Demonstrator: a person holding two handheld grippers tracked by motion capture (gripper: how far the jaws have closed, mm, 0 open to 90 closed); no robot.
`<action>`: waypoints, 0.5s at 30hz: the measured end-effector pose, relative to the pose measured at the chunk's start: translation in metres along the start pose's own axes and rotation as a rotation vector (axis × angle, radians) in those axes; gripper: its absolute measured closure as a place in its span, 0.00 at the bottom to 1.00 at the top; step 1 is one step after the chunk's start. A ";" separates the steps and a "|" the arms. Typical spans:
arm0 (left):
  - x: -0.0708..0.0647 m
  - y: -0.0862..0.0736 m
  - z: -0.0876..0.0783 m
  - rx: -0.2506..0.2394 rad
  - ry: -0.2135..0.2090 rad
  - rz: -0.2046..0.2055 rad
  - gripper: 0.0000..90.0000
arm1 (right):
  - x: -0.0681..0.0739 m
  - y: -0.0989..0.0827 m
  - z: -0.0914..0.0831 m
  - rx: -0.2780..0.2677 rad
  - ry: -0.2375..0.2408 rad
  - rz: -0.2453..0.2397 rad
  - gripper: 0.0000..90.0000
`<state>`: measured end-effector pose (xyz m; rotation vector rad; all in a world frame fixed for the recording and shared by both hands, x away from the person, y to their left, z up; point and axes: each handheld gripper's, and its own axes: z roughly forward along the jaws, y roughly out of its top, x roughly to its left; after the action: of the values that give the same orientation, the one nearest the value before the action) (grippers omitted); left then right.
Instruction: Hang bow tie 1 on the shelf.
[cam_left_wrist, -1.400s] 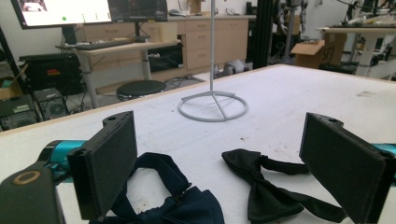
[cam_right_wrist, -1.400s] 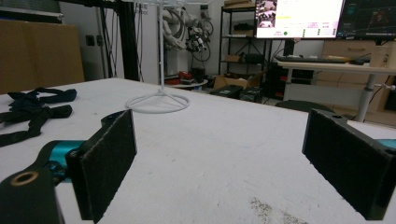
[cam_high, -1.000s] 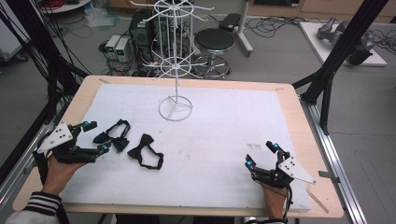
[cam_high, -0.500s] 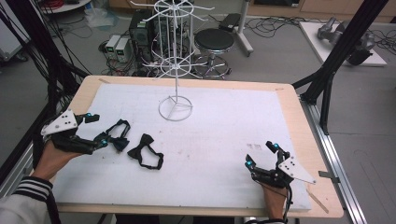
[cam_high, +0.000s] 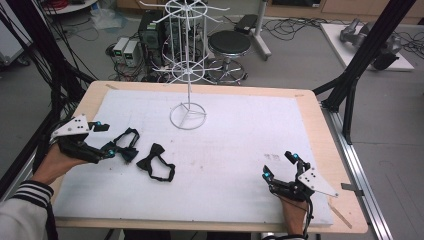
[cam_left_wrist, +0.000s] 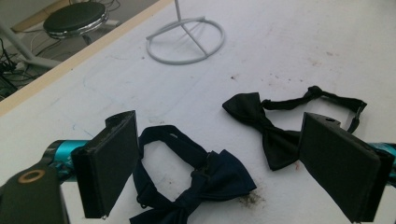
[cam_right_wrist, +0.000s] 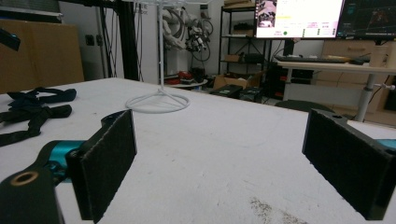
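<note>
Jaws of left gripper (cam_high: 104, 137) spread wide, nothing clamped; they straddle the navy bow tie (cam_left_wrist: 196, 179) w/o a firm grip visible. Navy bow tie lies flat on the table (cam_high: 240, 150) near its left edge, strap looped open toward the rear. In left gripper view its knot sits between the pads, strap loop close to the left pad; contact cannot be told. Black bow tie (cam_high: 156, 163) lies just beside it, toward table centre, apart from the navy one, strap trailing to the near side. White wire rack (cam_high: 188, 75) stands upright nr the far edge, round base on the table. Right gripper (cam_high: 280, 165) rests nr the front right corner, jaws released, well apart from both ties.
</note>
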<state>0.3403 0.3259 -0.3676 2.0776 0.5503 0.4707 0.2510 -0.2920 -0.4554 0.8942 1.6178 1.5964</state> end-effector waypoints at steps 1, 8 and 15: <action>0.001 0.000 0.000 0.006 -0.004 0.002 0.15 | 0.000 0.000 0.000 -0.001 0.000 0.000 0.10; 0.010 0.002 0.007 0.060 -0.059 0.036 0.18 | 0.000 0.000 0.000 -0.001 -0.001 -0.002 0.10; 0.016 0.004 0.016 0.152 -0.091 0.073 0.17 | 0.000 0.000 0.000 -0.003 0.001 0.001 0.10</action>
<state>0.3626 0.3215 -0.3710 2.2587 0.4699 0.3840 0.2513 -0.2921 -0.4554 0.8932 1.6156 1.6001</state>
